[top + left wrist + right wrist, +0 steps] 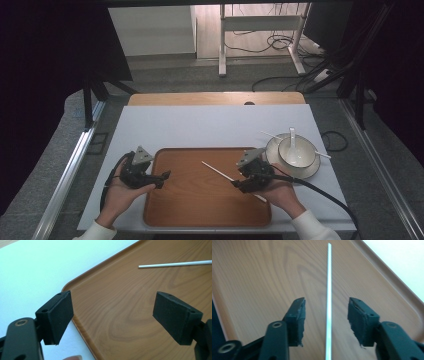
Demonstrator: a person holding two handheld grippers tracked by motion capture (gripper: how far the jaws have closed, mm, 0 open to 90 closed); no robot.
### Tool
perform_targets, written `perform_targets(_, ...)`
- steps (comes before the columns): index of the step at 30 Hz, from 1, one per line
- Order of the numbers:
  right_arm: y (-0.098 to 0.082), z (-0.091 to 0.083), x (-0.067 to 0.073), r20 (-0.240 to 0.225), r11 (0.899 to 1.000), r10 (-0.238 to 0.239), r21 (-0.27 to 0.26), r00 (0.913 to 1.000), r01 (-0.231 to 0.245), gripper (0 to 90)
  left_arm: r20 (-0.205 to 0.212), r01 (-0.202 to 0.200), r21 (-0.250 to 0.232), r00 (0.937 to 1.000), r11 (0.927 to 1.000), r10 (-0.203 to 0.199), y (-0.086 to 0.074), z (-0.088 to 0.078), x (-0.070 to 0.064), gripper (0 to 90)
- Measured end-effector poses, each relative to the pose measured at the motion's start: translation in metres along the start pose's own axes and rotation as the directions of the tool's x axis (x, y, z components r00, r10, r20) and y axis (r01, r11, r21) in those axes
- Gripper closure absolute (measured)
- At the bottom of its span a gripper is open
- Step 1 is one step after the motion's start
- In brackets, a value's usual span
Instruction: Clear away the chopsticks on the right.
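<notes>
A brown wooden tray (200, 200) lies at the near middle of the table. On it rests a thin white chopstick (217, 171), running diagonally. My right gripper (236, 185) hovers over the chopstick's near part. In the right gripper view the chopstick (329, 277) runs between the two black jaws of that gripper (326, 312), which stand open and clear of it on both sides. My left gripper (164, 180) is open at the tray's left edge, with nothing between its jaws. In the left gripper view this gripper (113, 315) faces the tray (120, 290), and the chopstick (175, 263) lies farther off.
Right of the tray a white plate (274, 150) carries a bowl (300, 155) with a white spoon (293, 140) in it. A second chopstick (272, 135) lies across the plate. A white mat (200, 127) covers the table under everything.
</notes>
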State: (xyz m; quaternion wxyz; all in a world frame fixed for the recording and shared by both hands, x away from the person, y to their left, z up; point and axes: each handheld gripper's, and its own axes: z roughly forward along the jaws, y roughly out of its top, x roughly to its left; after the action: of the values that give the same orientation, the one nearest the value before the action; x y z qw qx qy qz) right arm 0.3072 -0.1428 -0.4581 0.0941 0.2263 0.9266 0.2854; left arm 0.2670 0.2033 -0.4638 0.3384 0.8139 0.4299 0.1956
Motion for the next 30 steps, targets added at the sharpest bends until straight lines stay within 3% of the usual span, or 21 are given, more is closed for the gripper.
perform_targets(3,0.013,0.014,0.002,0.004,0.999,-0.018,0.027,0.9998,0.018,59.7,-0.004,0.004,-0.002,1.0,1.0,-0.004,0.0,-0.001,0.001,16.6)
perform_targets(12,0.043,0.055,0.002,-0.098,0.995,-0.054,0.075,0.9937,0.062,89.1,-0.006,0.006,0.0,1.0,1.0,-0.006,-0.001,-0.001,0.003,16.6)
perform_targets(21,0.058,0.088,-0.002,-0.066,0.993,-0.064,0.092,0.9957,0.07,89.7,-0.01,0.005,0.001,0.9999,1.0,-0.005,-0.002,-0.002,0.004,16.7)
perform_targets(30,0.054,0.093,-0.006,-0.011,0.987,-0.065,0.143,0.9978,0.066,89.7,-0.016,0.015,-0.004,0.9998,0.9999,-0.015,-0.003,-0.004,0.006,16.7)
